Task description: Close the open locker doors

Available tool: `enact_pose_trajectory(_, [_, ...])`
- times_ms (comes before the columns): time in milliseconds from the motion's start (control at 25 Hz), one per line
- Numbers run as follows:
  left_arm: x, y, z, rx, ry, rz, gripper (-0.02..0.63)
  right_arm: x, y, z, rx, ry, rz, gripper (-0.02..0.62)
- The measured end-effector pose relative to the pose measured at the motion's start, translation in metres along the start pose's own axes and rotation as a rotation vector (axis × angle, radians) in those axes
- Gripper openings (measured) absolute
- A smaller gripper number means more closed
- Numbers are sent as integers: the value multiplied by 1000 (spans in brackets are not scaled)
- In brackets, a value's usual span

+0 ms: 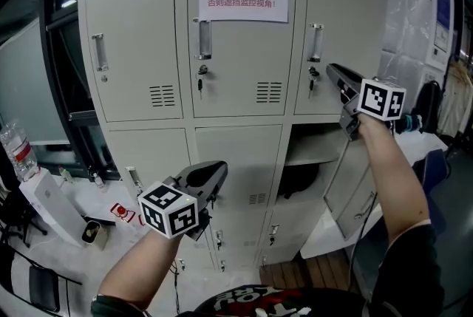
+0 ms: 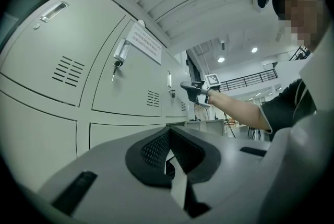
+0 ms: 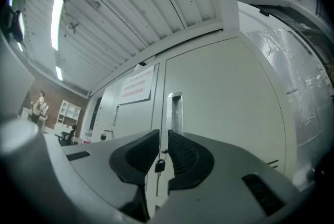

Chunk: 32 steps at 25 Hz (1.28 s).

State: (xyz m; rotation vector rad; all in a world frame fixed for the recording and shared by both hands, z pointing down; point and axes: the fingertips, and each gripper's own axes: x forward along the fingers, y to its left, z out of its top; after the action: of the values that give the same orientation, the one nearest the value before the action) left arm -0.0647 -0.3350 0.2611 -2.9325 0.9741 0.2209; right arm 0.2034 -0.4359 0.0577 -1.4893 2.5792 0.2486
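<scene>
Currently the open locker door (image 1: 355, 193) of the middle-row right compartment stands upright, long axis vertical, swung out rightward with clear room in front of it. Right gripper (image 1: 332, 72) is up near the top-right handle (image 1: 315, 42), jaws a narrow slit apart, empty. Left gripper (image 1: 216, 171) faces the closed middle door (image 1: 240, 153), jaws pressed together, empty.

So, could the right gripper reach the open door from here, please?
Probably yes: the right gripper hangs at the top right locker, and the open door stands just below that forearm, with nothing between.
</scene>
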Motion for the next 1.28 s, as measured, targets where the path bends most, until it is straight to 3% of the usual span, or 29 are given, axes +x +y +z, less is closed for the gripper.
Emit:
enact_pose_trajectory(200, [3, -2, 0, -8, -11, -5, 2, -38, 36, -40, -38, 39, 60, 77])
enact_pose_trajectory(680, [6, -7, -4, -46, -43, -18, 2, -97, 84, -142, -94, 172, 87, 77])
enact_pose_trajectory(1280, [10, -27, -4, -22, -33, -53, 3, -122, 84, -156, -74, 183, 74, 77])
